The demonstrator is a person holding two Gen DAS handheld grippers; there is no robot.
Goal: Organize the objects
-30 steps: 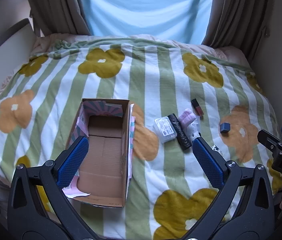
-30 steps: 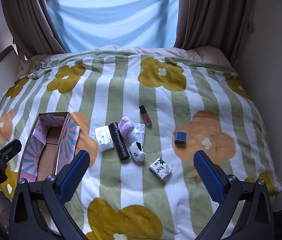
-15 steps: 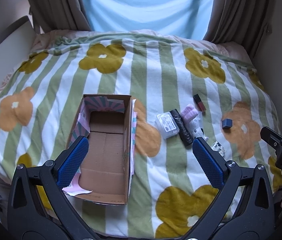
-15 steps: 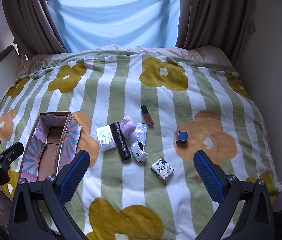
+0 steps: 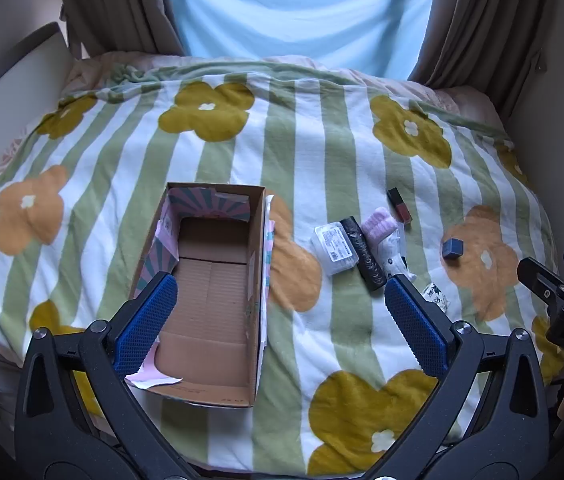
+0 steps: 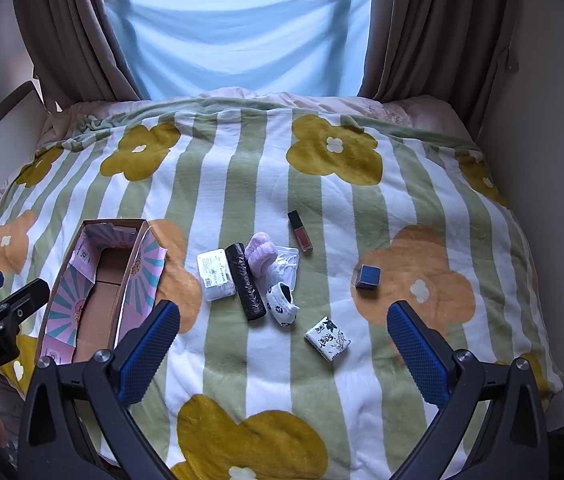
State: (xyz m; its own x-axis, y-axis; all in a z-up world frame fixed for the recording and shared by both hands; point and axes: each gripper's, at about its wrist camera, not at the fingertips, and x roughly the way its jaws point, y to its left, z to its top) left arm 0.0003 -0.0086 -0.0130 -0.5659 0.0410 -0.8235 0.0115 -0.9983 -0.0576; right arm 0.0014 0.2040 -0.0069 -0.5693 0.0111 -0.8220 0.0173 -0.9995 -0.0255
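Observation:
An open empty cardboard box (image 5: 209,288) (image 6: 97,300) lies on the bed's left. To its right lie a clear plastic case (image 5: 336,248) (image 6: 215,274), a black roll (image 5: 364,254) (image 6: 245,280), a pink fluffy sock (image 5: 380,226) (image 6: 259,252), a white patterned sock (image 6: 282,300), a lip gloss tube (image 5: 399,205) (image 6: 300,231), a small blue box (image 5: 452,249) (image 6: 367,277) and a floral tissue pack (image 6: 328,339). My left gripper (image 5: 279,320) is open and empty above the box's near end. My right gripper (image 6: 282,344) is open and empty, held above the objects.
The striped flower blanket (image 6: 241,184) covers the whole bed. Curtains (image 6: 422,28) and a blue window sheet (image 6: 237,28) stand at the far end. A wall runs along the right side, a headboard (image 5: 5,96) on the left.
Both grippers have pulled back and risen slightly, so the bed looks a little farther away. The objects have not moved. Both stay open.

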